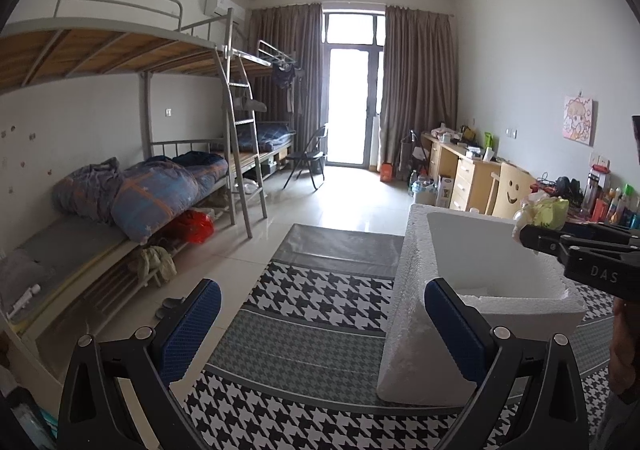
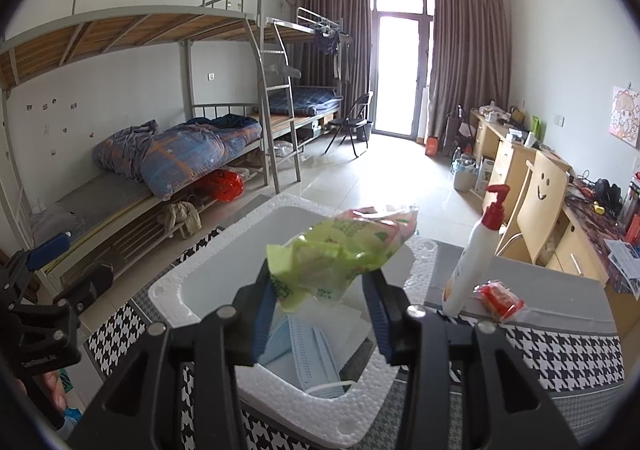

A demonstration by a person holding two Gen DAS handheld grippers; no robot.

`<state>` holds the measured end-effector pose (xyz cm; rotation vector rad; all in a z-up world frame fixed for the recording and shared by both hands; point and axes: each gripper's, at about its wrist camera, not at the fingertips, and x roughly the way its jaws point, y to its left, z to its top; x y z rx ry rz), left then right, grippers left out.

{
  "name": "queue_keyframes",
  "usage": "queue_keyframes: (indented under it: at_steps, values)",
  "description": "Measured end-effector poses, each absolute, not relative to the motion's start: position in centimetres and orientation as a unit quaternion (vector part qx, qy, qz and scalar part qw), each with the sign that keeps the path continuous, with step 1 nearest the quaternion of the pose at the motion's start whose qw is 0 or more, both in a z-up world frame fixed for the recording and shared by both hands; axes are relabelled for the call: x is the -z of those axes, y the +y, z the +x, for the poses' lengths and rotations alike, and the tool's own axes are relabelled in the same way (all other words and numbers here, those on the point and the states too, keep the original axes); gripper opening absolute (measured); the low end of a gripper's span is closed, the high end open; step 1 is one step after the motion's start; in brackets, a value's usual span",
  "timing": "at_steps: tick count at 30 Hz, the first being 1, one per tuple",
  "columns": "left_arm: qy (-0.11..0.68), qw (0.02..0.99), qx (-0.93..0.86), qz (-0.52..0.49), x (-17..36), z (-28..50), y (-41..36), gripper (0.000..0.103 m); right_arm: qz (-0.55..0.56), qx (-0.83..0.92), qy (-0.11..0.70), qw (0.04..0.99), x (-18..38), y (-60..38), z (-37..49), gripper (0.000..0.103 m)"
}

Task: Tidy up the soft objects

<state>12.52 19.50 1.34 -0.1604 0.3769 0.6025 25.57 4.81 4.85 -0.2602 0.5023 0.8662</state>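
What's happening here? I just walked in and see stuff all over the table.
A person holds a gripper in each hand. The right gripper is clamped on a green and pink soft packet above an open white foam box, where a blue face mask already lies. The left gripper is open and empty beside the box. A pump bottle and a red packet wait on the table.

Foam box (image 2: 280, 406) floor: partly hidden by green packet (image 2: 340, 254)
Face masks (image 2: 308, 354): count unclear
Packet print: unreadable
Red packet (image 2: 500, 300) label: too small
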Motion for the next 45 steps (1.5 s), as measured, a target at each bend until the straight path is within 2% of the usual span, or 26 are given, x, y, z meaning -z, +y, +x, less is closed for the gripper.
queue_keyframes:
  at_steps: [4, 6, 7, 8, 20, 30, 45]
  values:
    - [0.176, 0.936, -0.295, -0.078, -1.7, 11.9, 19.4, 0.102, -0.136, -0.419, 0.252, 0.862, -4.5, 5.4, 25.6, 0.050]
    - [0.174, 0.936, -0.295, -0.078, -1.7, 11.8, 19.4, 0.102, -0.140, -0.421, 0.251, 0.861, -4.4, 5.6, 25.4, 0.060]
    - [0.173, 0.937, -0.295, -0.077, -1.8, 11.7, 19.3, 0.102, -0.142, -0.421, 0.249, 0.861, -4.4, 5.7, 25.3, 0.068]
    - [0.173, 0.937, -0.295, -0.076, -1.7, 11.8, 19.0, 0.102, -0.141, -0.421, 0.249, 0.861, -4.4, 5.6, 25.3, 0.071]
    - [0.175, 0.943, -0.275, -0.069, -1.8, 12.3, 17.7, 0.102, -0.132, -0.417, 0.230, 0.869, -5.5, 3.5, 24.3, 0.072]
    - [0.170, 0.950, -0.254, -0.058, -2.4, 12.6, 15.7, 0.102, -0.110, -0.421, 0.193, 0.880, -6.5, 0.7, 23.2, 0.094]
    - [0.149, 0.966, -0.205, -0.048, -2.8, 12.3, 12.5, 0.102, -0.101, -0.400, 0.159, 0.897, -6.9, -3.0, 20.9, 0.095]
